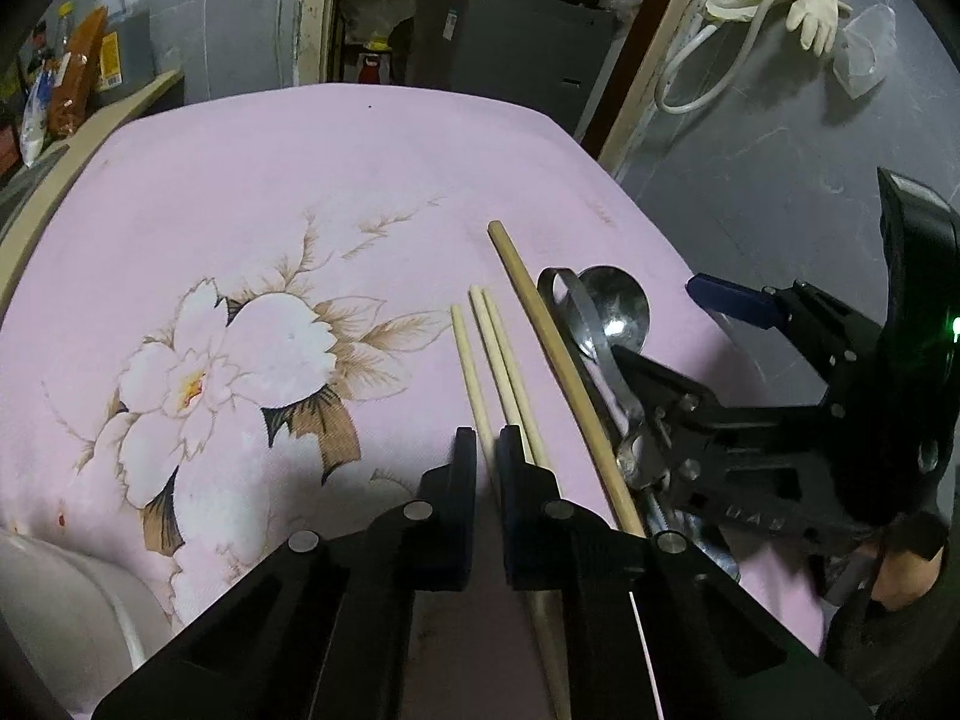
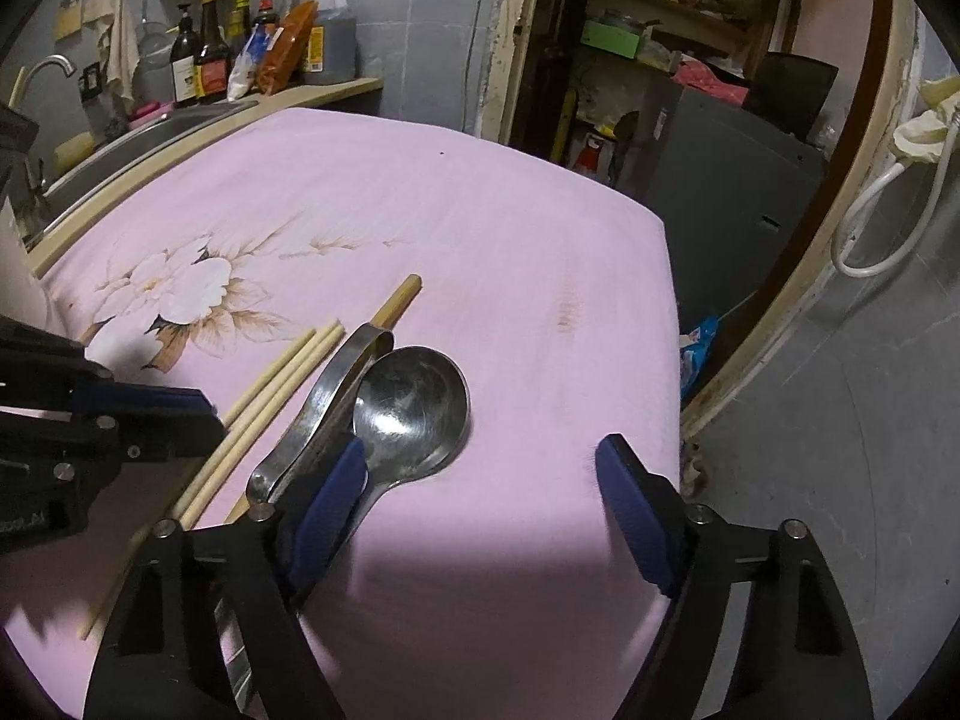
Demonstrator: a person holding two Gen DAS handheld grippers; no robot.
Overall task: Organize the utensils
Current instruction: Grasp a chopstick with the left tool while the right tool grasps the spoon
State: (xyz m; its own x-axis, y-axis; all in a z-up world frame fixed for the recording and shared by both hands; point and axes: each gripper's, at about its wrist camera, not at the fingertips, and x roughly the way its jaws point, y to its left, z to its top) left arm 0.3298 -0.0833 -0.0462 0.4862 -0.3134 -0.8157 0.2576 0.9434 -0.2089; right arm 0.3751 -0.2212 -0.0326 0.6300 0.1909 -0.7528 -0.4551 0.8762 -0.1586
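Note:
Three pale chopsticks (image 1: 492, 354) lie side by side on the pink flowered cloth (image 1: 252, 192); they also show in the right wrist view (image 2: 282, 372). A thicker bamboo stick (image 1: 540, 324) lies just right of them. A steel ladle (image 2: 414, 402) and a bent steel tong-like utensil (image 2: 336, 384) lie beside it. My left gripper (image 1: 487, 450) is shut on one chopstick. My right gripper (image 2: 480, 468) is open, its left finger (image 2: 330, 498) touching the ladle's handle; it also shows in the left wrist view (image 1: 690, 324).
The cloth-covered table (image 2: 540, 228) ends at the right, with grey floor (image 2: 840, 420) beyond. A white bowl-like object (image 1: 54, 600) sits at the near left. A sink counter with several bottles (image 2: 240, 48) stands at the back left. A doorway and shelves (image 2: 660, 60) lie behind.

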